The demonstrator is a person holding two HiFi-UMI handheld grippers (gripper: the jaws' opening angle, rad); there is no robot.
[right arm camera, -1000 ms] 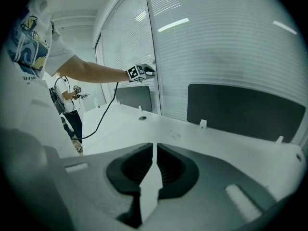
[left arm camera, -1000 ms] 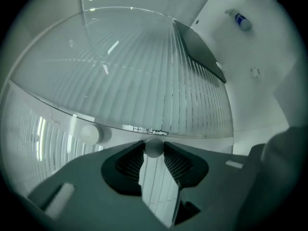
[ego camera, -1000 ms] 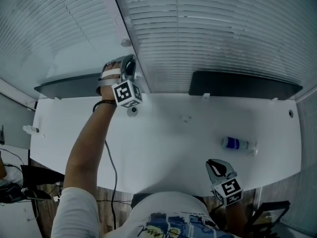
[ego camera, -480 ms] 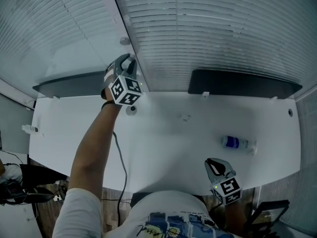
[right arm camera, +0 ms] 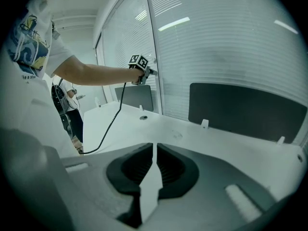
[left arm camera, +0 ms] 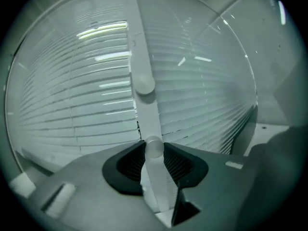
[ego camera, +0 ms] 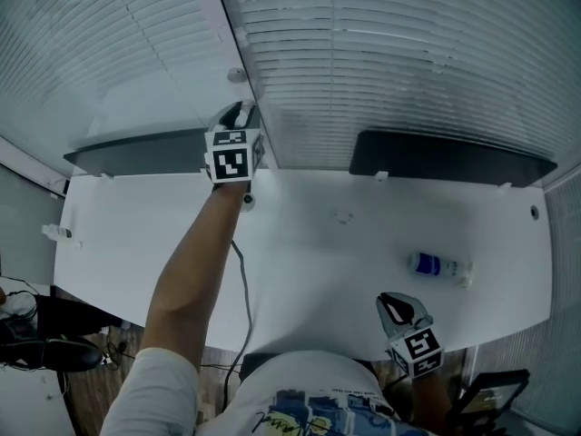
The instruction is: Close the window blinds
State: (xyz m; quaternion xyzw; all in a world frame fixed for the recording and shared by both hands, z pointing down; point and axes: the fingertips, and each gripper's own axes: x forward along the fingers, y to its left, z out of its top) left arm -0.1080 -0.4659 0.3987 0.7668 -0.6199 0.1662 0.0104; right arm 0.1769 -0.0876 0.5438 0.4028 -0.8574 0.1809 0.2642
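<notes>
Left gripper [left arm camera: 154,153] clamps the tilt wand [left arm camera: 157,179], judged mid-twist; closing the slats [left arm camera: 86,105] needs further rolling, while right gripper [right arm camera: 154,159] sits shut, empty.

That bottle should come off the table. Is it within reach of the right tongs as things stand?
Probably yes: only bare table lies between the right tongs and the bottle, though its jaws are shut.

Head view: from above the near edge of the table [ego camera: 318,271], steeply down toward the far blinds [ego camera: 390,53]. Left gripper view: close against the blinds, wand [left arm camera: 155,172] in front. Right gripper view: low at near right, facing far-left; shares table, blinds and left gripper [right arm camera: 150,72] with head view.
</notes>
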